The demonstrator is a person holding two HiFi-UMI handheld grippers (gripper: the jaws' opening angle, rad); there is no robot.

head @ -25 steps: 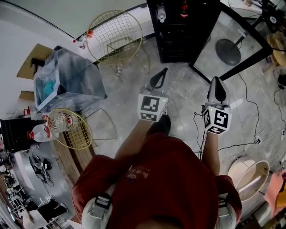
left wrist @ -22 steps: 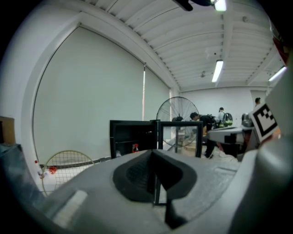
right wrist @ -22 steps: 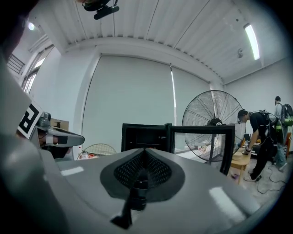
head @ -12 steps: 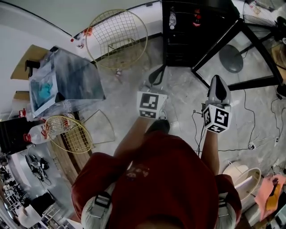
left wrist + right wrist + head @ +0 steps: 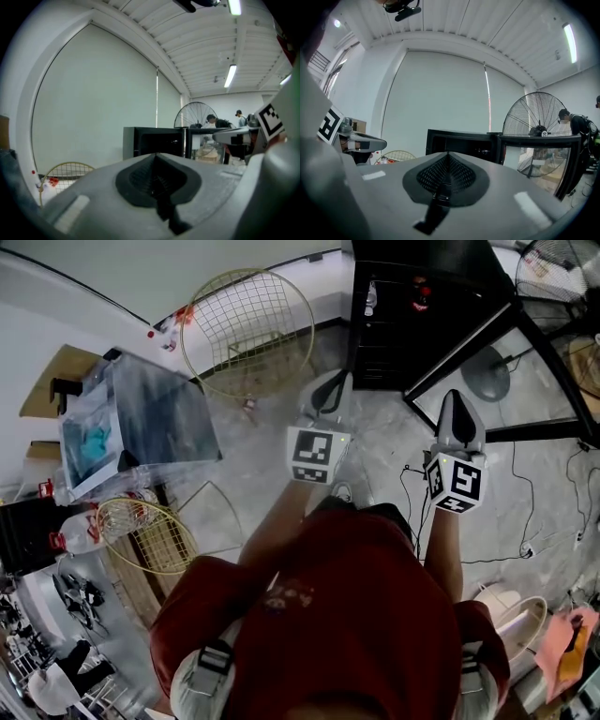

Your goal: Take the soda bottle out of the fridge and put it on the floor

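Note:
The black fridge (image 5: 398, 329) stands at the top of the head view with its glass door (image 5: 511, 343) swung open to the right. On its shelves I see a clear bottle (image 5: 372, 298) and a dark soda bottle with a red cap (image 5: 422, 293). My left gripper (image 5: 343, 381) and right gripper (image 5: 454, 397) are held side by side and point at the fridge, still short of it. Both are shut and empty. The left gripper view shows the fridge (image 5: 154, 140) ahead beyond the closed jaws. The right gripper view shows the fridge (image 5: 461, 140) and its door (image 5: 539, 157).
A wire chair (image 5: 248, 329) stands left of the fridge, with a glass-topped table (image 5: 141, 418) and a second wire chair (image 5: 150, 521) further left. Cables (image 5: 525, 521) lie on the marble floor at right. A standing fan (image 5: 539, 117) is behind the door.
Both grippers have moved forward together toward the fridge as the person stepped ahead. The fridge and its open door now sit closer. The jaws stay shut.

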